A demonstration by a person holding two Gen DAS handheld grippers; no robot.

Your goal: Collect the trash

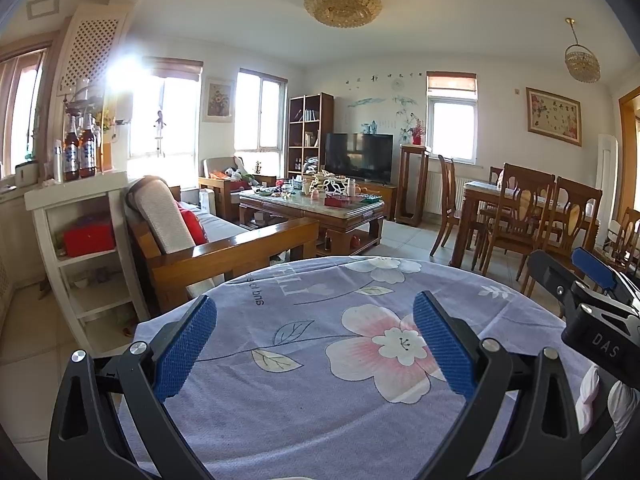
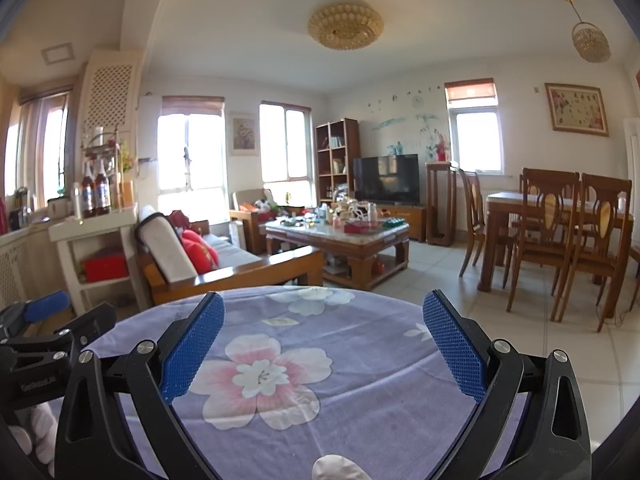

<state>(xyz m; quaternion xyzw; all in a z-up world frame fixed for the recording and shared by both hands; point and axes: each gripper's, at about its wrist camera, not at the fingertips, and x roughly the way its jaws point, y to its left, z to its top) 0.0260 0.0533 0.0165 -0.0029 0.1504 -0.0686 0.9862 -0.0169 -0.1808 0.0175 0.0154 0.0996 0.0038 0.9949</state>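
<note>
Where frame cuts it, white object point(image 2: 340, 467) stays unidentifiable.

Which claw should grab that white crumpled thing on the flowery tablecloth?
Right, probably. The white crumpled thing lies on the tablecloth between the fingers of the open right claw, close below it. The left claw, also open, sits off to the side, and its camera doesn't show the lump.
</note>
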